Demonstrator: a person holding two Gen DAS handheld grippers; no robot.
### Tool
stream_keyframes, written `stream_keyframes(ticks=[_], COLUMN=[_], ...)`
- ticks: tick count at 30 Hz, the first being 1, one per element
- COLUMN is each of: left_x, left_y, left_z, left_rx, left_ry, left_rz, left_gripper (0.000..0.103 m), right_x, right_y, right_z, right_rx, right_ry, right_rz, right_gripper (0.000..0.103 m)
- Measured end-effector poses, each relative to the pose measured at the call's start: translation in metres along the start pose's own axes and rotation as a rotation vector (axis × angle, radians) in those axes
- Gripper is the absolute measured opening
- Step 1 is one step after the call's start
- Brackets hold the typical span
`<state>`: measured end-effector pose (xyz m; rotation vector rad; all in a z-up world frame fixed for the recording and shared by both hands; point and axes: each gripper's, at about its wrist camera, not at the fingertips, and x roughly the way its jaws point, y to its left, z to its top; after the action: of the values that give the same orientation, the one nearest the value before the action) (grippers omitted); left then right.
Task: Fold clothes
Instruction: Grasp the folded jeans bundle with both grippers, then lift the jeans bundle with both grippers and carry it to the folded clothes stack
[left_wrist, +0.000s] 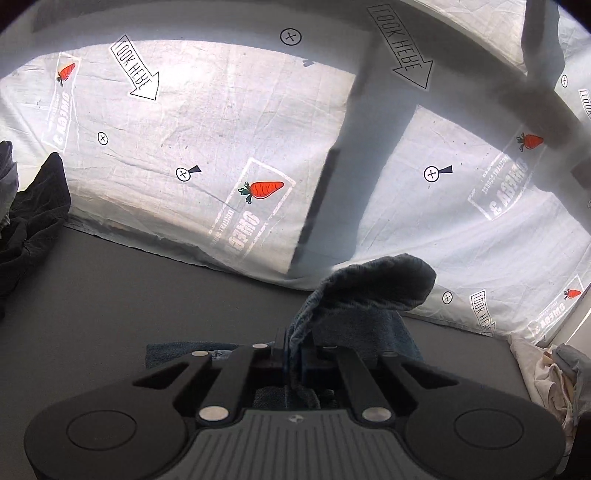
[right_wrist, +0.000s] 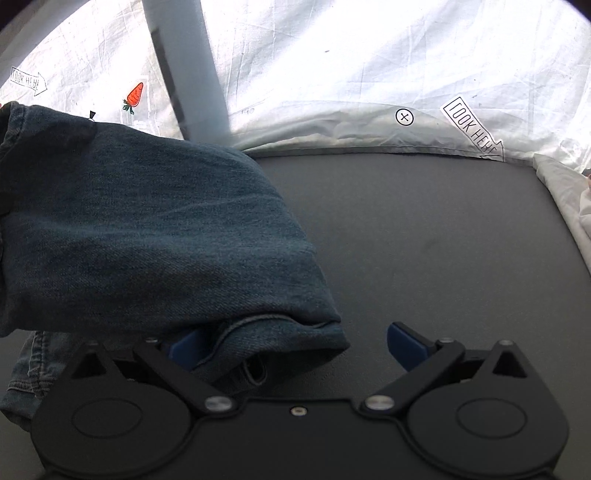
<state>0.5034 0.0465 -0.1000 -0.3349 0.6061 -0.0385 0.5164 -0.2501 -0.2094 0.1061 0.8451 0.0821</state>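
1. Behind the bench we see a white backlit sheet (left_wrist: 229, 122) printed with orange carrots and "look here" arrows, crossed by a grey upright post (right_wrist: 184, 66).
2. We see the flat dark grey bench (right_wrist: 424, 236) itself carrying the clothes.
3. We find the blue denim jeans (right_wrist: 147, 229) lying on the bench's left part, one folded layer raised.
4. We see a crumpled black garment (left_wrist: 33, 221) at the far left edge.
5. Our left gripper (left_wrist: 293, 354) has its jaws clenched on a denim edge.
6. Our right gripper (right_wrist: 295, 347) has its jaws spread wide, the jeans' corner lying between them, ungripped.
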Motion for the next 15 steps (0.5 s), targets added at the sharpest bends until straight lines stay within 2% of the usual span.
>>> stream_keyframes(ticks=[2,6,8,10,12,15], left_x=[0.003,0.04,0.048,0.044,0.041,0.037], left_y=[0.023,0.083,0.097,0.098,0.091,0.08], left_z=[-0.011,-0.055,-0.07,-0.073,-0.069,-0.062], left_rx=[-0.096,-0.378,-0.447,-0.448,-0.377,-0.264], left_ry=[0.033,0.21,0.251,0.236,0.241,0.252], left_rz=[0.028,0.071,0.055,0.035,0.029,0.042], left_gripper=[0.006,0.008,0.016,0.018,0.028,0.054], right_x=[-0.007,-0.014,-0.015,-0.018,-0.026,-0.042], right_y=[0.003,0.012,0.016,0.019,0.02,0.02], right_z=[0.001,0.0,-0.002,-0.003,-0.002,0.005], right_rx=[-0.015,-0.073,-0.11,-0.141,-0.166,-0.171], right_ry=[-0.01,-0.005,0.006,0.016,0.011,-0.035], right_rz=[0.02,0.032,0.029,0.026,0.051,0.102], right_gripper=[0.103,0.103,0.103,0.103,0.103,0.103])
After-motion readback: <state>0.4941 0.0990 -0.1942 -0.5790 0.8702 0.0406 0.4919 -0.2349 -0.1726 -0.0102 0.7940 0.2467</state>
